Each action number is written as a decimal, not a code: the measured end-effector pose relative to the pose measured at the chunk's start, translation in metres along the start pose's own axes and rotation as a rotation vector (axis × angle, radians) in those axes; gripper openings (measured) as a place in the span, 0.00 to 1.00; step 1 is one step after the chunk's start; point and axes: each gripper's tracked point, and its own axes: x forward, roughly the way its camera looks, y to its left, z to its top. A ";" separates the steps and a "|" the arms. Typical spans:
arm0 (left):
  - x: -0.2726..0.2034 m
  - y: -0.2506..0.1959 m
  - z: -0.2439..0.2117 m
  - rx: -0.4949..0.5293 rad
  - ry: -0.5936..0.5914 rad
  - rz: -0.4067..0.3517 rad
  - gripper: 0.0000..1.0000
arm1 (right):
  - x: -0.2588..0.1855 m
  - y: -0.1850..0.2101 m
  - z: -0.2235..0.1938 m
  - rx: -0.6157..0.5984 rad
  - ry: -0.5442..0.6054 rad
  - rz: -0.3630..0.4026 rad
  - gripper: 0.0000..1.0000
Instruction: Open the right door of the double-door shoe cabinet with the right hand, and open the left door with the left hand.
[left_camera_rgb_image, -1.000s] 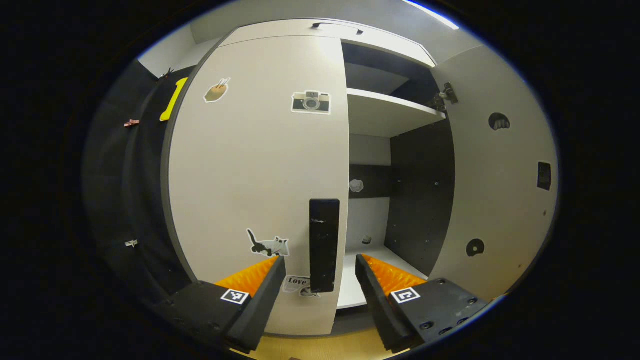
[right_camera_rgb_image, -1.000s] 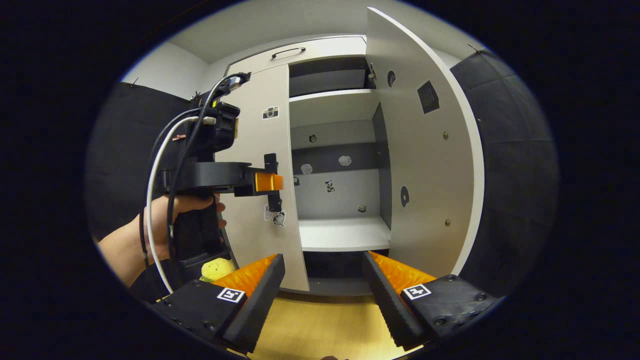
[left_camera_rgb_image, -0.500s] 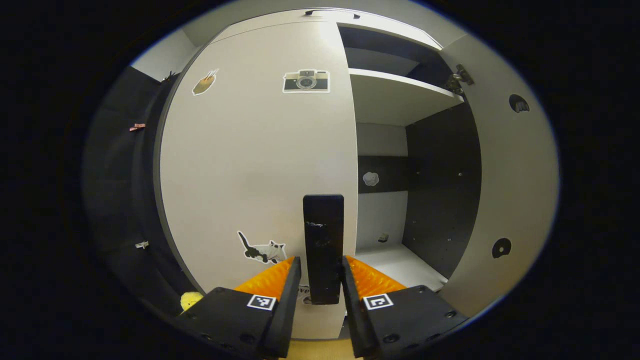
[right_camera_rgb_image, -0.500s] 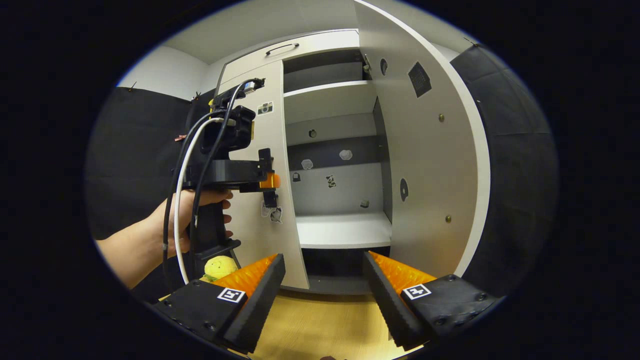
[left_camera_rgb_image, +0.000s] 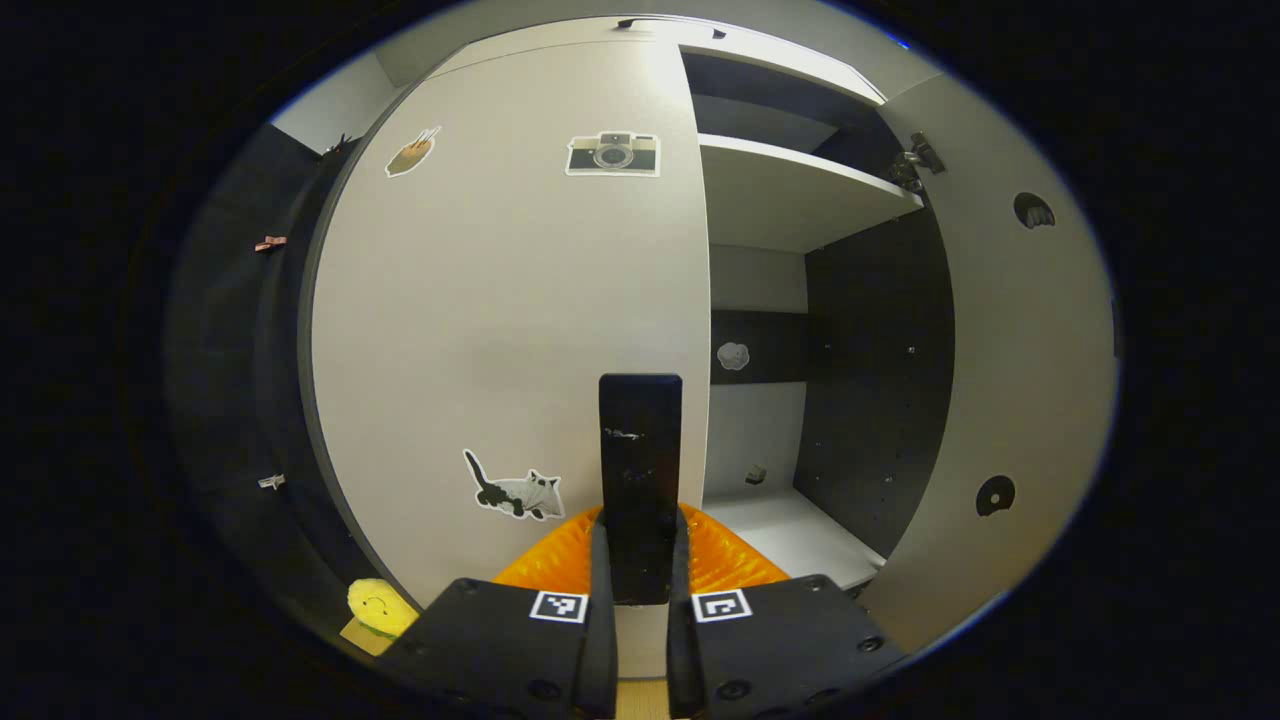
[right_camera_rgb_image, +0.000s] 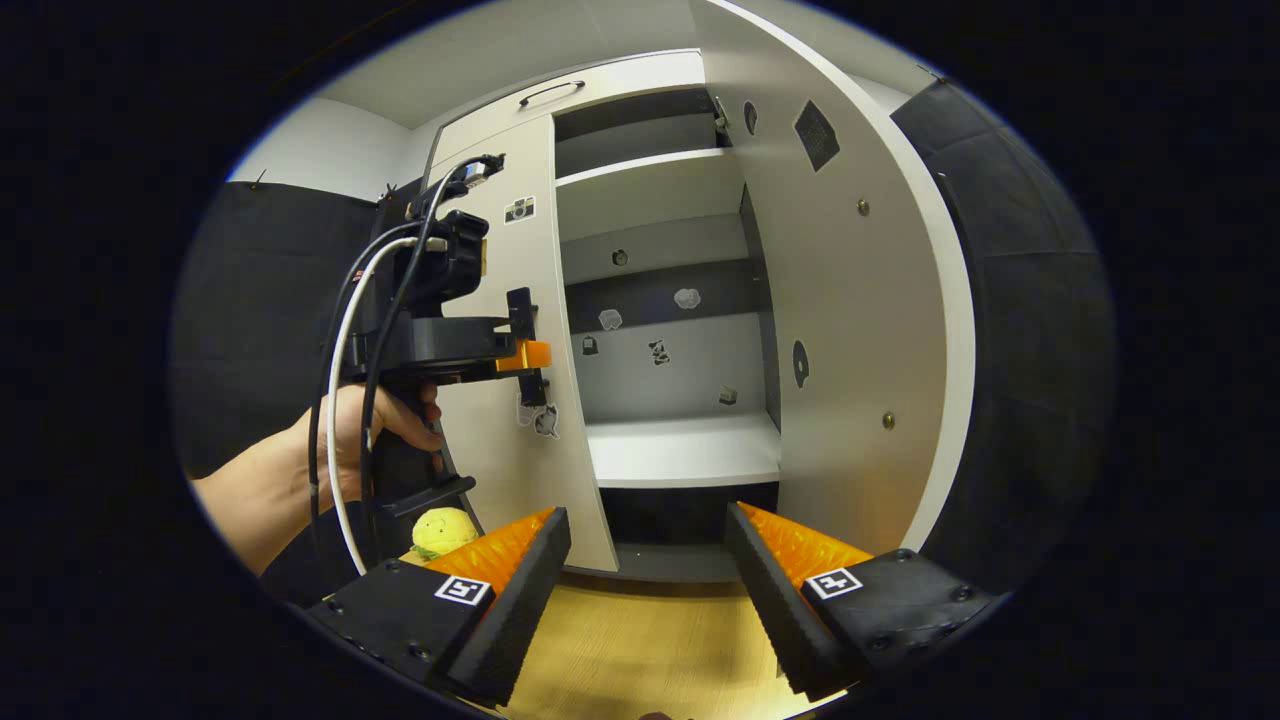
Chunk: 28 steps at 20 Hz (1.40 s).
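Observation:
The white left door (left_camera_rgb_image: 500, 320) of the shoe cabinet stands closed, with stickers on its face and a black upright handle (left_camera_rgb_image: 640, 470) at its right edge. My left gripper (left_camera_rgb_image: 637, 575) is shut on that handle, both fingers pressed against its lower part. In the right gripper view the left gripper (right_camera_rgb_image: 530, 355) sits at the handle, held by a hand (right_camera_rgb_image: 375, 430). The right door (right_camera_rgb_image: 850, 300) is swung wide open, baring white shelves (right_camera_rgb_image: 685, 450). My right gripper (right_camera_rgb_image: 645, 560) hangs open in front of the cabinet, holding nothing.
A yellow plush toy (right_camera_rgb_image: 440, 530) lies on the wooden floor (right_camera_rgb_image: 640, 650) by the cabinet's lower left corner, also visible as the plush (left_camera_rgb_image: 375, 605). Small stickers dot the cabinet's back wall (right_camera_rgb_image: 660, 350). A top drawer with a black handle (right_camera_rgb_image: 550, 92) sits above the doors.
My left gripper moved up to the black handle and shut on it; a second ago its fingers stood apart on either side. The right gripper stayed open and drifted slightly.

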 end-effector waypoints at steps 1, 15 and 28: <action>0.002 0.000 0.001 -0.002 -0.002 0.000 0.18 | -0.001 0.000 0.000 -0.004 -0.001 -0.003 0.98; -0.079 0.022 -0.005 -0.085 -0.050 -0.132 0.13 | -0.017 0.006 -0.004 -0.019 -0.005 -0.140 0.98; -0.163 0.083 -0.013 -0.096 -0.076 -0.175 0.12 | -0.036 0.050 -0.015 -0.032 -0.034 -0.214 0.98</action>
